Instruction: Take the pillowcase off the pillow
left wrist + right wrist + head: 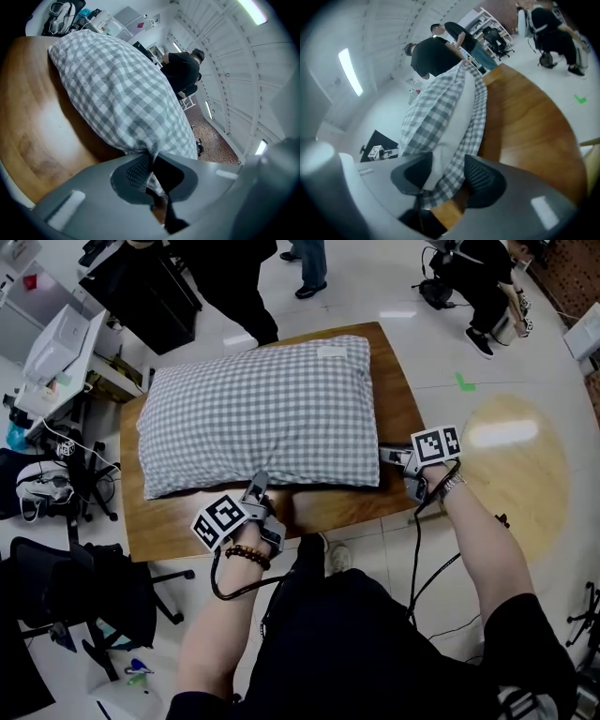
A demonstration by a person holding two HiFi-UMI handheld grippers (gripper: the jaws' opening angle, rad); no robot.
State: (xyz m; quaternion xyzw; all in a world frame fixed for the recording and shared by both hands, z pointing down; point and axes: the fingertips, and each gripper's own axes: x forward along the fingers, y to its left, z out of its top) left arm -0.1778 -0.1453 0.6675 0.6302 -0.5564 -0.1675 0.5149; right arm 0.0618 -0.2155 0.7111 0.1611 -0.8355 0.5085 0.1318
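Observation:
A pillow in a grey-and-white checked pillowcase lies across the wooden table. At the pillow's near edge, my left gripper is shut on a pinch of the checked cloth, which runs down between the left gripper's pads. My right gripper is at the near right corner. In the right gripper view, the white pillow shows inside the case's open end. Its corner and a checked flap lie between the right gripper's spread jaws, which are not clamped.
Bare table top runs along the pillow's right side, with a strip at the near edge. People stand beyond the far edge and one sits at the upper right. A cluttered desk and a chair are on the left.

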